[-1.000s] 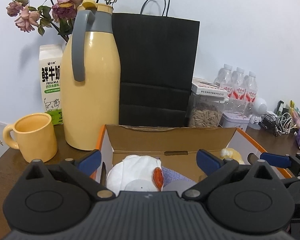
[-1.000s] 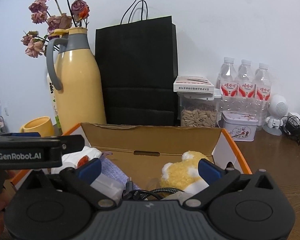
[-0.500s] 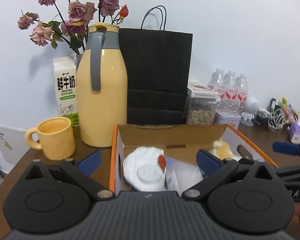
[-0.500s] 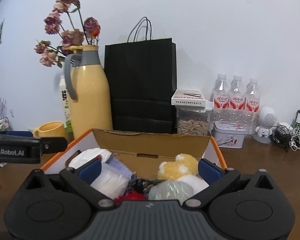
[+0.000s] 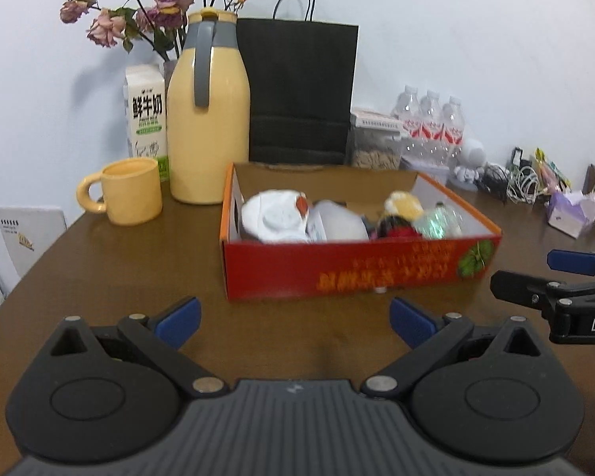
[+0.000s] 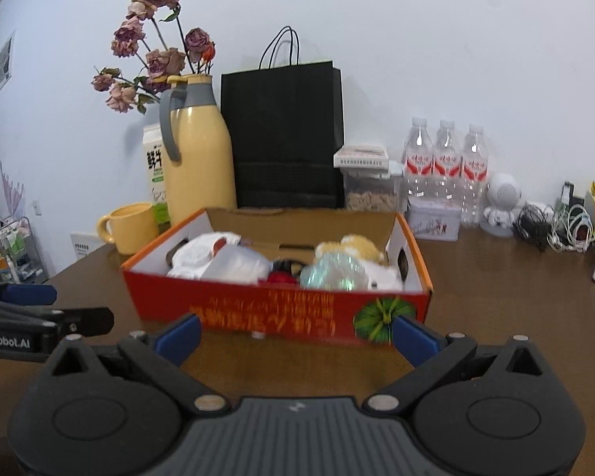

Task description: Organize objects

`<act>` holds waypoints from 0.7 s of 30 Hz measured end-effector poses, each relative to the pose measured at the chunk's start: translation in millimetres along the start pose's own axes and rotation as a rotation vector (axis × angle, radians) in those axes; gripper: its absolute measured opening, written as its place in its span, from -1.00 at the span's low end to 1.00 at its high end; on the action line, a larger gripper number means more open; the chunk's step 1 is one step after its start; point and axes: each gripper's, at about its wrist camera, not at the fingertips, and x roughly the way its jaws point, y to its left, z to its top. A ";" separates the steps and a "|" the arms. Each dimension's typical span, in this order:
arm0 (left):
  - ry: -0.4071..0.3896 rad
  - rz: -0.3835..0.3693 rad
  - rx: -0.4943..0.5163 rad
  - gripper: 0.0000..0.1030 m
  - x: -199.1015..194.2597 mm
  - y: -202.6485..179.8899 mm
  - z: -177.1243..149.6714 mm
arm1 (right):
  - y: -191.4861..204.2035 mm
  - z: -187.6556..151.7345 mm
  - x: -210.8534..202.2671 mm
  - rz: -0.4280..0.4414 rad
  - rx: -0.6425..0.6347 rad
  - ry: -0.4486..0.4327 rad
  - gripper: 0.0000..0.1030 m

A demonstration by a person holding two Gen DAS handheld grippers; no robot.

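Note:
A red cardboard box (image 5: pixel 396 273) (image 6: pixel 281 311) with orange rims stands open on the brown table (image 5: pixel 139 277). Inside it lie a white round item (image 5: pixel 273 218) (image 6: pixel 196 256), a clear plastic bag (image 5: pixel 339 224), a yellow plush toy (image 5: pixel 402 203) (image 6: pixel 353 246), a shiny crumpled wrap (image 5: pixel 438 222) (image 6: pixel 331 271) and something red (image 6: pixel 279 277). My left gripper (image 5: pixel 295 321) is open, held back in front of the box with nothing between its fingers. My right gripper (image 6: pixel 295 333) is open too, close before the box's front wall and holding nothing.
Behind the box stand a yellow thermos jug (image 5: pixel 208 119), a yellow mug (image 5: pixel 129 190), a milk carton (image 5: pixel 144 115), dried roses (image 5: pixel 158 4), a black paper bag (image 5: pixel 299 91), a seed jar (image 5: pixel 375 146) and water bottles (image 6: pixel 446 162). Tangled cables (image 6: pixel 551 230) lie far right.
Both grippers have pulled back and away from over the box, so its red front wall and the bare table before it now show. The box's contents stay in place.

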 end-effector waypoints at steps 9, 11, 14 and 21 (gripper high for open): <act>0.018 0.008 -0.006 1.00 -20.7 -6.0 -17.6 | 2.7 -14.0 -19.6 0.009 -0.001 0.010 1.00; 0.018 0.010 -0.008 1.00 -23.0 -6.5 -17.9 | 3.5 -13.9 -21.3 0.010 -0.003 0.008 1.00; 0.017 0.010 -0.008 1.00 -24.2 -7.4 -18.0 | 3.8 -13.8 -23.3 0.010 -0.005 0.006 1.00; 0.017 0.003 -0.008 1.00 -26.4 -10.0 -18.8 | 3.1 -13.5 -24.8 0.011 -0.006 0.003 1.00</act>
